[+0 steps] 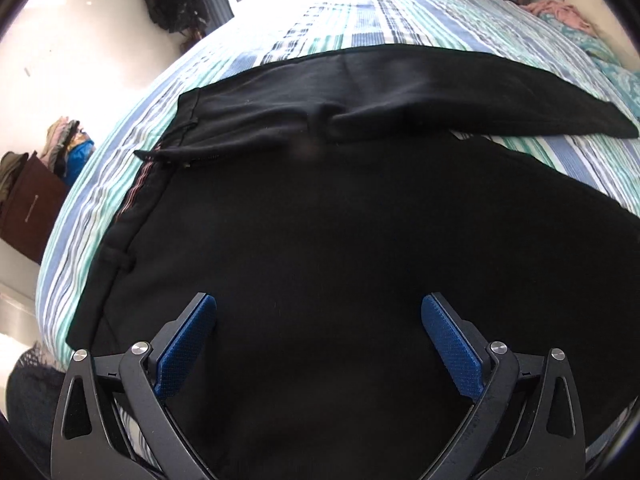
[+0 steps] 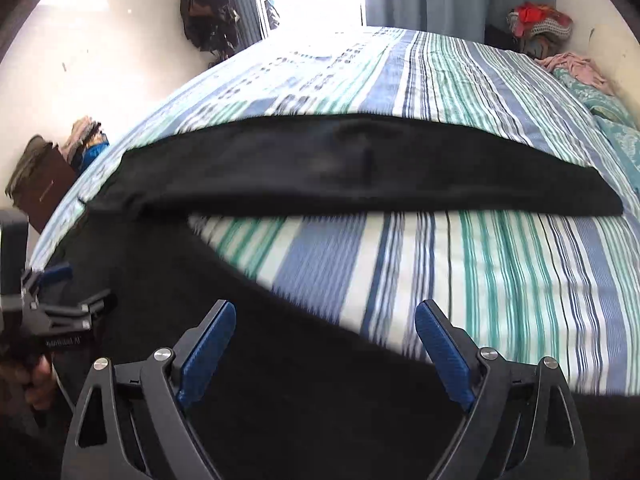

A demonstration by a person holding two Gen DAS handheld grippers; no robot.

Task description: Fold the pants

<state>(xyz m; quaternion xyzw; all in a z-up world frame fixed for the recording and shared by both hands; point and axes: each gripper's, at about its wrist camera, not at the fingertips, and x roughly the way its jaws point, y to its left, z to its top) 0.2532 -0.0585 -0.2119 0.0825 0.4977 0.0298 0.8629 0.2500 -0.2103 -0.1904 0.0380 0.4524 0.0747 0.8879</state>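
Black pants [image 1: 320, 220] lie spread on a striped bed, waistband at the left, the two legs splayed apart to the right. The far leg [image 2: 340, 164] lies flat across the bed; the near leg [image 2: 280, 340] runs under my right gripper. My left gripper [image 1: 319, 312] is open and empty, hovering over the seat of the pants near the waistband [image 1: 132, 216]. My right gripper [image 2: 325, 316] is open and empty over the near leg's upper edge. The left gripper [image 2: 52, 300] also shows at the left edge of the right wrist view.
The blue, green and white striped bedspread [image 2: 500, 280] shows between the legs. Pink clothes [image 2: 576, 66] and a teal pillow [image 2: 612, 132] lie at the far right. A brown box with clothes [image 1: 28, 200] stands on the floor at left. Bags [image 2: 208, 12] hang on the wall.
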